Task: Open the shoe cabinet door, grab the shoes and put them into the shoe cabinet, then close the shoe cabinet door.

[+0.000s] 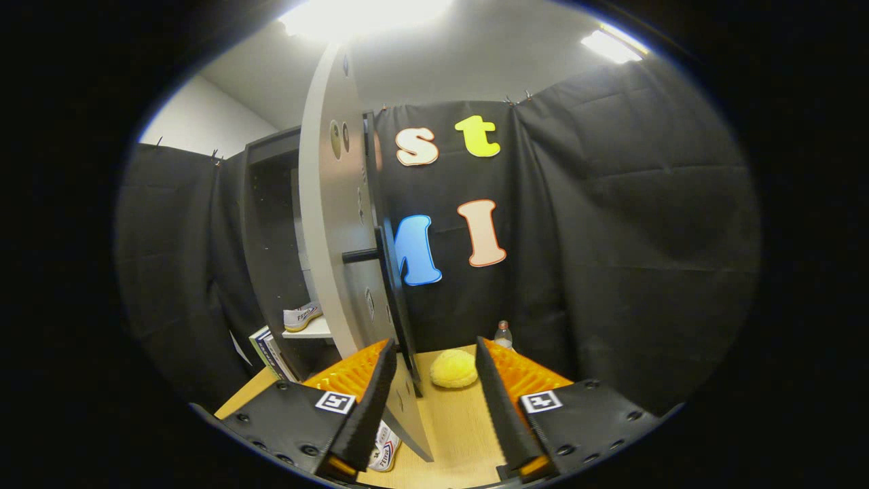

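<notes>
We see the tongs (434, 380) spread apart, clamped on nothing, with the lower edge of the open shoe cabinet door (339, 224) standing between the fingers, closer to the left one. The door is a pale grey panel seen nearly edge-on, dark on its far face, with a dark bar handle (360, 255) sticking out at mid-height. It rises at 12 o'clock from the tongs and blocks a straight line into the shoe cabinet (271, 258), a dark open box at 10 o'clock. Inside, one white shoe (302, 316) with a yellowish sole sits on a pale shelf (309, 333). A second white shoe (384, 451) lies on the wooden surface (455, 428) just under the left finger (363, 401), partly hidden by the door. Ahead between the fingers sits a round yellow plush thing (453, 369); beyond the right finger (506, 401) a small bottle (503, 334) stands upright. Some books (270, 353) lean at the cabinet's foot, 9 o'clock of the left finger.
</notes>
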Demonstrator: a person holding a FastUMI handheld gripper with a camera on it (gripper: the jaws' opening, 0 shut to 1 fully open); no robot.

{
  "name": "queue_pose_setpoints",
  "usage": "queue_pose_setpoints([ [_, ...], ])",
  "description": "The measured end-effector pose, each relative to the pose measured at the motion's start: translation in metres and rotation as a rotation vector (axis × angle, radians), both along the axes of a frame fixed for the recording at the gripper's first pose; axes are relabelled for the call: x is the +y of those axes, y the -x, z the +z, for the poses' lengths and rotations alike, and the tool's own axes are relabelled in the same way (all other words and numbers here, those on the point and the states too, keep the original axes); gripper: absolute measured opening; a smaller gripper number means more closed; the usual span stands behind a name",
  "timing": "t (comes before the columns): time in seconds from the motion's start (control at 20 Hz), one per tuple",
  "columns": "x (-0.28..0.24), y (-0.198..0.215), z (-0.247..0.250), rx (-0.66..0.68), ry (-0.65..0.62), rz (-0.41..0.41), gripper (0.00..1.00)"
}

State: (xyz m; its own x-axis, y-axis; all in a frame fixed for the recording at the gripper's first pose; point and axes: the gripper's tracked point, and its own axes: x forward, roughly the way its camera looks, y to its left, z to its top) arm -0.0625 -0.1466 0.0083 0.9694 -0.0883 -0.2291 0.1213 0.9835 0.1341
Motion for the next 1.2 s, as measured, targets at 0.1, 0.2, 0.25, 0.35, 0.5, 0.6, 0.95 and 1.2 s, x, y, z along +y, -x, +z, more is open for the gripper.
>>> queue_pose_setpoints([
  [0.1, -0.004, 0.019, -0.001, 0.002, -0.009, -0.038, 0.67],
  [0.2, 0.004, 0.035, -0.01, 0.025, -0.038, -0.059, 0.82],
  [0.25, 0.01, 0.043, -0.016, 0.046, -0.05, -0.071, 0.89],
  [0.35, 0.029, 0.054, -0.024, 0.06, -0.038, -0.058, 0.96],
  [0.5, 0.065, 0.063, -0.048, 0.116, 0.004, -0.012, 0.97],
  [0.6, 0.092, 0.062, -0.064, 0.152, 0.017, 0.037, 0.98],
  [0.95, 0.177, 0.046, -0.127, 0.285, 0.062, 0.227, 0.98],
  [1.2, 0.215, 0.035, -0.186, 0.406, 0.084, 0.33, 0.98],
])
